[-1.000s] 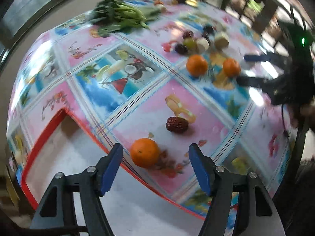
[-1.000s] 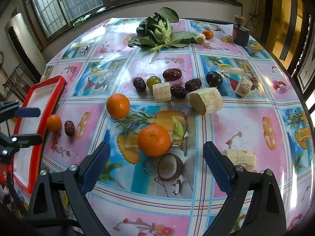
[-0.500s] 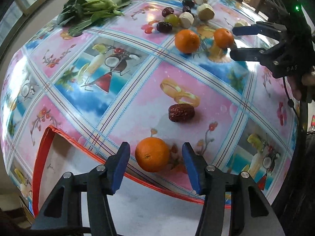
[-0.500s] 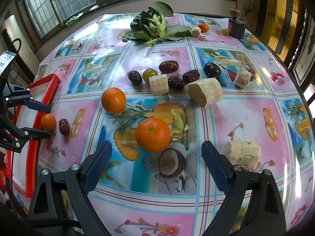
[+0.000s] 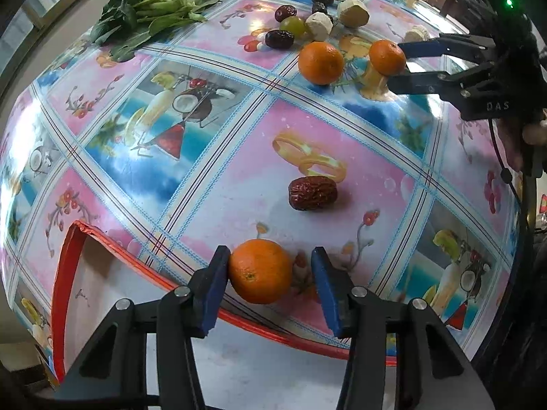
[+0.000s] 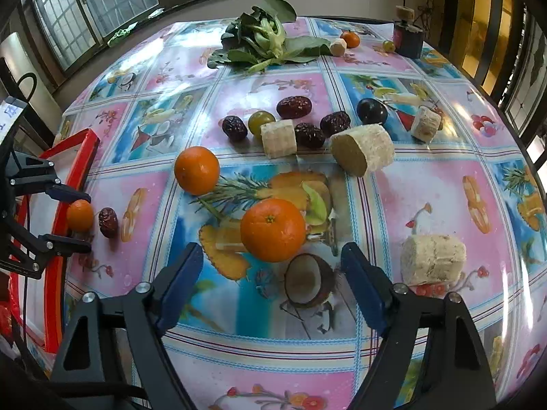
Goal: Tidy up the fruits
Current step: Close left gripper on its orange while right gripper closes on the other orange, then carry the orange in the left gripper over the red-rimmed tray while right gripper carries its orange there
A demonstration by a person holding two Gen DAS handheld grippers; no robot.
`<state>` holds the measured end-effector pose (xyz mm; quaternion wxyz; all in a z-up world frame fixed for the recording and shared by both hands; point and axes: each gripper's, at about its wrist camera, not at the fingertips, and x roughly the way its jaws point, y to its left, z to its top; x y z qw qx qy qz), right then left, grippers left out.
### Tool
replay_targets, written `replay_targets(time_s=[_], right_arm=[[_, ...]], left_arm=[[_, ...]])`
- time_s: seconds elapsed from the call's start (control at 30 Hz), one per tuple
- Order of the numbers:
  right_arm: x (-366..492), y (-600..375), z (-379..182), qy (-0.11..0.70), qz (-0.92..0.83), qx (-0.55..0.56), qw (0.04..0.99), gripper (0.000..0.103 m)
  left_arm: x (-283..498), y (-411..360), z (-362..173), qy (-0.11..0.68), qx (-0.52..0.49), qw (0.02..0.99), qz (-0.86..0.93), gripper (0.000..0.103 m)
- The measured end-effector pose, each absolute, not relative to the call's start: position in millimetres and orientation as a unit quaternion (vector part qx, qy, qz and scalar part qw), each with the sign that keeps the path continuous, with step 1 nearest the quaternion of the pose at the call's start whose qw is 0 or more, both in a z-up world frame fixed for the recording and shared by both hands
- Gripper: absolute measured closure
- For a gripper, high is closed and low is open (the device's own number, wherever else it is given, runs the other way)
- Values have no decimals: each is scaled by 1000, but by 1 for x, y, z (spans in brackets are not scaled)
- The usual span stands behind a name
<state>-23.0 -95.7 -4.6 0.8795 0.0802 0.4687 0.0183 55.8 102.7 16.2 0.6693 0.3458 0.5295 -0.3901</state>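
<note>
My left gripper [image 5: 268, 273] is open around a small orange [image 5: 260, 271] next to the red tray's rim [image 5: 143, 266]; the left pad touches it, the right pad stands apart. A red date [image 5: 312, 193] lies just beyond. My right gripper [image 6: 270, 270] is open, its pads flanking a larger orange [image 6: 272, 229] without touching. A second orange [image 6: 196, 170] lies further left. Dates [image 6: 294, 107], a green fruit [image 6: 261, 121], a dark plum [image 6: 372, 110] and pale cut chunks [image 6: 362, 152] sit behind. The left gripper [image 6: 77, 217] shows at the far left in the right wrist view.
Leafy greens [image 6: 263, 42] lie at the table's far side with a small orange [image 6: 350, 38] and a dark jar [image 6: 407, 36]. Another pale chunk [image 6: 432, 259] lies right of my right gripper. The red tray [image 6: 61, 205] sits at the table's left edge.
My left gripper has moved in around the small orange and narrowed, its left pad now touching it. My right gripper has edged closer to the larger orange.
</note>
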Motion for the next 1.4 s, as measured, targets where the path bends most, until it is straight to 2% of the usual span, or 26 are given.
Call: replay_targets(time_s=[0.23, 0.33, 0.4, 0.57, 0.7, 1.13, 1.4], right_arm=[[-15, -98, -5, 466, 9, 80, 881, 24], [-11, -97, -4, 467, 1, 71, 882, 34], [-11, -97, -4, 468, -2, 62, 882, 48], [-9, -85, -5, 472, -14, 15, 881, 53], [-8, -82, -4, 472, -12, 11, 882, 63], [-17, -92, -2, 464, 15, 49, 885, 66], [-30, -94, 12, 453, 33, 49, 890, 66]], left_arm=[[59, 99, 13, 537, 340, 668, -387, 60], [61, 100, 12, 540, 334, 668, -387, 61], [61, 101, 12, 542, 329, 670, -385, 62], [64, 105, 11, 550, 317, 671, -382, 67], [65, 105, 10, 555, 318, 671, -375, 67], [56, 106, 13, 556, 287, 702, -339, 68], [43, 100, 42, 544, 238, 757, -273, 68]])
